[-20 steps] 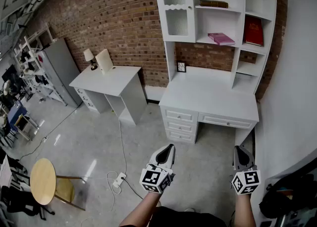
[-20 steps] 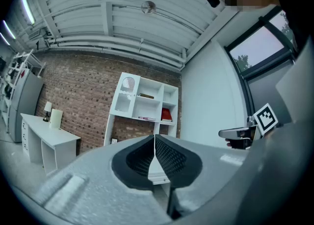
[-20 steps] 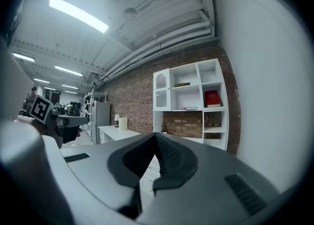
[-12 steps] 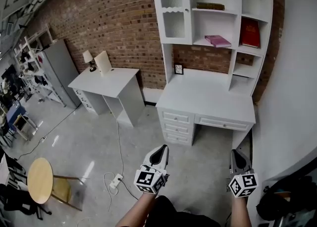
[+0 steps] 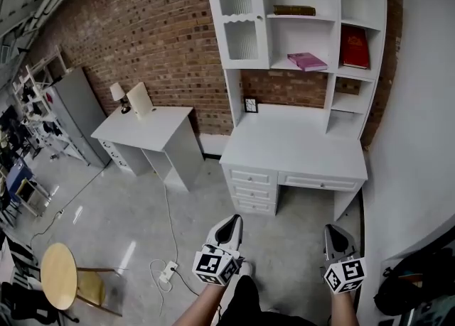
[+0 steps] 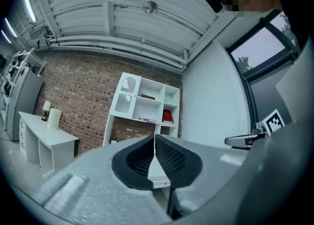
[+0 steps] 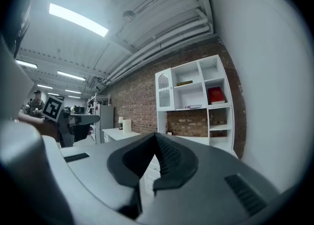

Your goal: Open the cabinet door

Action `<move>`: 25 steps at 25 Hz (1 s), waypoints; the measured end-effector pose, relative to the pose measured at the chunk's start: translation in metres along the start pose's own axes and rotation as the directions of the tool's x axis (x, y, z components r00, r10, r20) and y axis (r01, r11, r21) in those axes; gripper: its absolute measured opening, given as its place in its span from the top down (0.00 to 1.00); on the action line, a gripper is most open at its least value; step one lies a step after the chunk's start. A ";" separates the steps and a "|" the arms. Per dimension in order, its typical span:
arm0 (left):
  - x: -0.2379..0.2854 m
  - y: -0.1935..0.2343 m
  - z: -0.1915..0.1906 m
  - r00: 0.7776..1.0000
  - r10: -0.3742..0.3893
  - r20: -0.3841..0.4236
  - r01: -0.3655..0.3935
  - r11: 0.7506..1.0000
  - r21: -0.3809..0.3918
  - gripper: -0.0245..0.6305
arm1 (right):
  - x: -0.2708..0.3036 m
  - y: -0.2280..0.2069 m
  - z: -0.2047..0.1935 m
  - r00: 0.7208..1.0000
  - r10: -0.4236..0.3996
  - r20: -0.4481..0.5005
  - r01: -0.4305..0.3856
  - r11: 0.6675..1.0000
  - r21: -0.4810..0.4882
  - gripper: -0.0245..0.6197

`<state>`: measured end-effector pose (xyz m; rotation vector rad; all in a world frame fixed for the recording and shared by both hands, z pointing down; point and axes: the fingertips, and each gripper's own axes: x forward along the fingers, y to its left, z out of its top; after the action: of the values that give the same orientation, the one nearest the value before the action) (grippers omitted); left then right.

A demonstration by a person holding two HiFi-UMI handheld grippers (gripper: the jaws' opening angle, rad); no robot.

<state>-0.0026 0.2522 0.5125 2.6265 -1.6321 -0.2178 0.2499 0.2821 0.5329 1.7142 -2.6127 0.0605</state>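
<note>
A white desk with a hutch (image 5: 295, 148) stands against the brick wall. Its cabinet door (image 5: 238, 19), white with arched ribbed glass, closes the hutch's upper left compartment; it also shows small and far off as the cabinet door (image 6: 127, 93) and the cabinet door (image 7: 164, 92). Both grippers are held low over the floor, well short of the desk. My left gripper (image 5: 229, 226) is shut with nothing in it, and my right gripper (image 5: 334, 236) is likewise shut and empty. The jaws of each meet in their own views.
Open shelves hold a pink book (image 5: 306, 60), a red book (image 5: 354, 47) and a dark book (image 5: 293, 10). A small clock (image 5: 251, 105) sits on the desktop. A second white desk (image 5: 146, 129) with a lamp stands left. A power strip and cable (image 5: 168, 272) lie on the floor beside a round stool (image 5: 58, 275).
The head view has shifted: the hutch and desk sit slightly further left and higher. Both grippers have dropped a little in the picture and stay shut.
</note>
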 end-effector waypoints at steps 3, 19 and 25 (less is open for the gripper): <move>0.023 0.013 -0.008 1.000 -0.016 -0.012 0.016 1.000 -0.014 0.93 | 0.022 -0.001 0.006 1.000 -0.003 0.009 0.003 0.999 -0.050 0.97; 0.180 0.126 0.010 0.995 -0.101 0.007 0.101 0.995 -0.009 0.93 | 0.217 -0.043 0.027 0.996 -0.086 -0.022 0.086 0.996 -0.022 0.97; 0.220 0.173 0.025 0.988 -0.148 0.038 0.148 0.989 -0.009 0.93 | 0.275 -0.065 0.043 0.988 -0.152 -0.003 0.152 0.988 -0.011 0.97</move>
<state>-0.0642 -0.0212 0.4854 2.7531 -1.4413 -0.2822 0.2003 0.0027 0.5011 1.9014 -2.4652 0.0481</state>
